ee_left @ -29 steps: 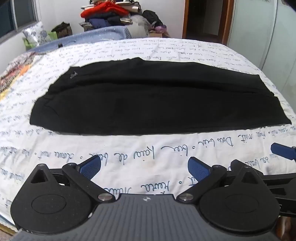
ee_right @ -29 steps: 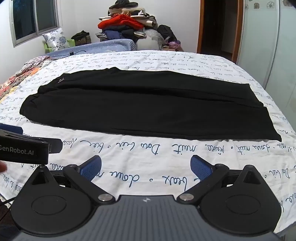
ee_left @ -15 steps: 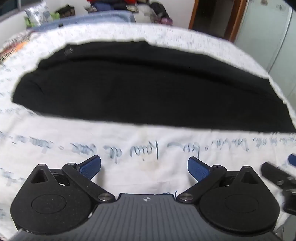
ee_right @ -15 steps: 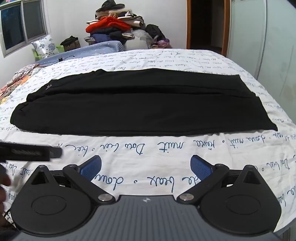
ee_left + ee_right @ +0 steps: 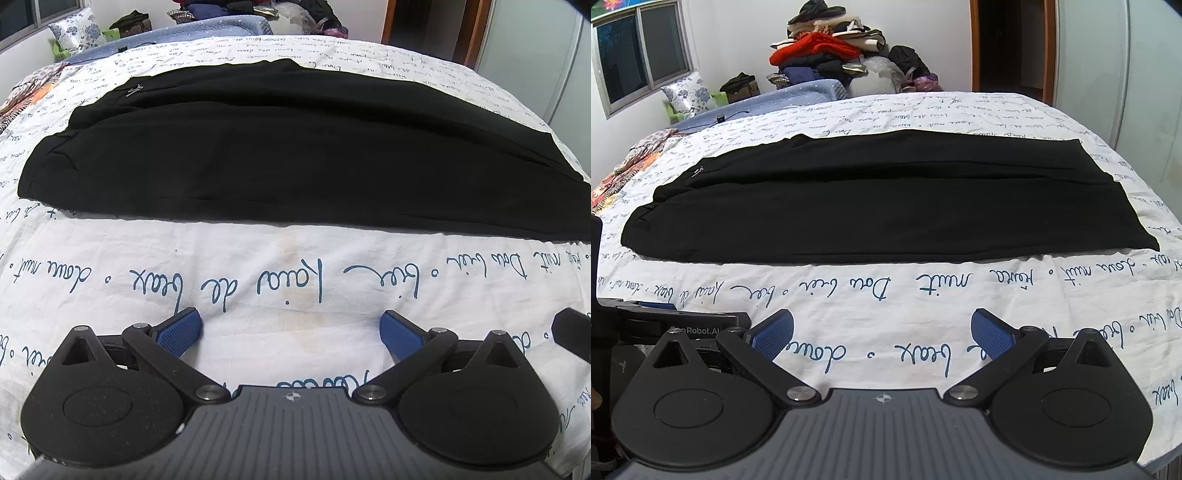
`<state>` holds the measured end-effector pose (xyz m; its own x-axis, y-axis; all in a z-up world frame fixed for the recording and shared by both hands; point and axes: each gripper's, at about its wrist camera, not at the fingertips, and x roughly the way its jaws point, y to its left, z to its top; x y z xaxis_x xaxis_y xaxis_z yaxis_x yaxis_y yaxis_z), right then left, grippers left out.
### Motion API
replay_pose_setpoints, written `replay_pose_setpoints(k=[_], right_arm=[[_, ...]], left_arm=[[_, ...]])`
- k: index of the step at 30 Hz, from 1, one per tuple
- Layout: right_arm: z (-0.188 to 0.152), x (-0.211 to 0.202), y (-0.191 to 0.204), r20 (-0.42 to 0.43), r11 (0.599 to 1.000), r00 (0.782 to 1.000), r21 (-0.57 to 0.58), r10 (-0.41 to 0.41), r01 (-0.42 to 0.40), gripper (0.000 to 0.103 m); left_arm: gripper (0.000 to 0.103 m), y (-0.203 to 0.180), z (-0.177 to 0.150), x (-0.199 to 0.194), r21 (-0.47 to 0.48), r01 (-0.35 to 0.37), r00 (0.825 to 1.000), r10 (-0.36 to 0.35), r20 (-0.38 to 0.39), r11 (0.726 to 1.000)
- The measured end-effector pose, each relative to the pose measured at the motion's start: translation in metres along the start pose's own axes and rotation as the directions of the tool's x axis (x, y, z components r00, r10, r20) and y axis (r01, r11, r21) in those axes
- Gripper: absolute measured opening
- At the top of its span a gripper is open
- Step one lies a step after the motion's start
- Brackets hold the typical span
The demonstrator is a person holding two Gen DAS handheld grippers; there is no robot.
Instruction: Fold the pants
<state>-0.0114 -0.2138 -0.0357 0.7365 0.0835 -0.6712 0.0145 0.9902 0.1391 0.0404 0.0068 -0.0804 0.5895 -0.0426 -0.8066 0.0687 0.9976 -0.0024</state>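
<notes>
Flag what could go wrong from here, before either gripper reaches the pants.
The black pants lie with one leg stacked on the other, so open fingers might pinch only the top layer. A grab could also catch the loose sheet underneath, dragging it along.

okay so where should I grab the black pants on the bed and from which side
Probably the two near corners of the black pants: left gripper at the waistband corner, right gripper at the hem corner. Come in low from the near side; the pants lie flat lengthwise, legs already stacked, their long edge facing both open grippers.
</notes>
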Motion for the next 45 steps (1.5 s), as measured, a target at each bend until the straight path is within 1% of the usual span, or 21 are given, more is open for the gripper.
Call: replay_pose_setpoints(k=[4, 9, 18, 37, 45], right_arm=[[-0.001, 0.001, 0.000, -0.008, 1.000, 1.000, -0.003, -0.010, 0.010, 0.103], [0.003, 0.005, -0.003, -0.009, 1.000, 1.000, 0.007, -0.023, 0.023, 0.103], [0.010, 0.012, 0.007, -0.014, 0.998, 1.000, -0.062, -0.012, 0.012, 0.103], [0.005, 0.011, 0.011, -0.038, 0.996, 0.999, -0.088, -0.016, 0.012, 0.103], [0.006, 0.012, 0.014, -0.033, 0.994, 0.999, -0.106, -0.014, 0.010, 0.103]], left_arm=[[0.103, -0.001, 0.004, -0.003, 0.009, -0.010, 1.000, 0.010, -0.007, 1.000], [0.103, 0.001, 0.005, -0.002, 0.012, -0.004, 1.000, 0.004, -0.009, 1.000], [0.103, 0.001, 0.010, 0.003, 0.019, 0.002, 1.000, -0.001, -0.020, 1.000], [0.103, 0.001, 0.003, 0.001, 0.028, 0.007, 1.000, -0.007, 0.005, 1.000], [0.103, 0.001, 0.003, 0.001, 0.029, 0.007, 1.000, -0.007, 0.006, 1.000]])
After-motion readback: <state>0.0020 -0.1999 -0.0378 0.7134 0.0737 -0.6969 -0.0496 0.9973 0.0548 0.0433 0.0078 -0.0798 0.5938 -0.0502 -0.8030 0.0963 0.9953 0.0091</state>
